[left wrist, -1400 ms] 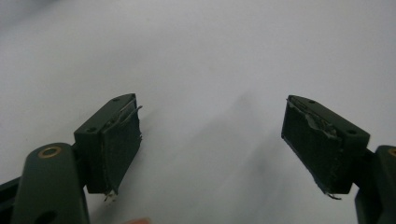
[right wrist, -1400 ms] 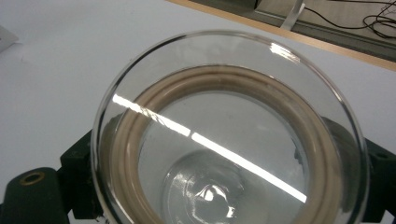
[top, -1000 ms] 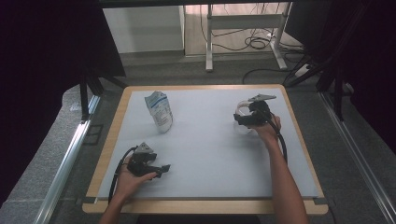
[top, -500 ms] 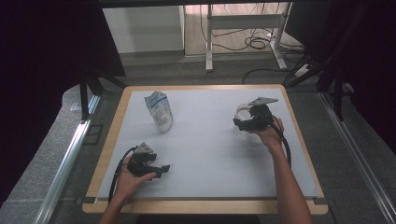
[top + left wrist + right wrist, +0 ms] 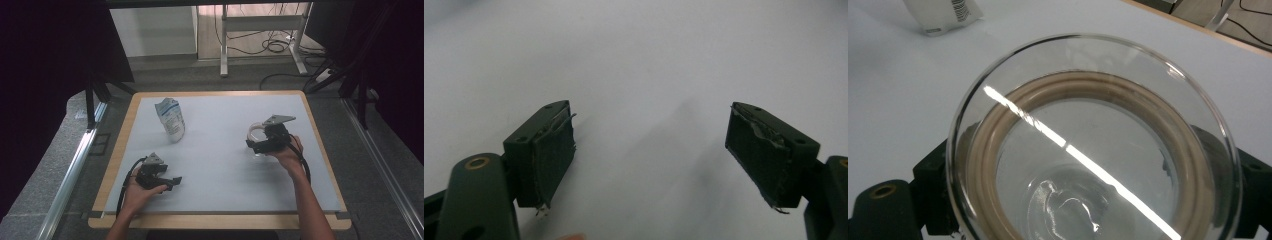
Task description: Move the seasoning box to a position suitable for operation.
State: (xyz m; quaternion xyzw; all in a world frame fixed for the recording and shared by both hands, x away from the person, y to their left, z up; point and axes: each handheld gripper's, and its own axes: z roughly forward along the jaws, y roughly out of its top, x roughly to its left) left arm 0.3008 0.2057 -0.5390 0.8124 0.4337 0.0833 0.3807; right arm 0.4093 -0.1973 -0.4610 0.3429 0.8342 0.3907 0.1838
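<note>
Left gripper (image 5: 172, 181) low on the white table (image 5: 220, 170), jaws spread, nothing between. Upright white pouch (image 5: 170, 120) well apart, far-left. Right gripper (image 5: 254, 145) pinching a clear glass lid (image 5: 1093, 145), nearer mid-table than 1 second earlier.

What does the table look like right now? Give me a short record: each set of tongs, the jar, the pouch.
left tongs: open, nothing between the jaws, low over the near left of the table
right tongs: jaws on either side of the glass jar
glass jar: clear, open mouth, tan ring inside, right half of table
pouch: white and blue, upright, far left, apart from both tongs
</note>
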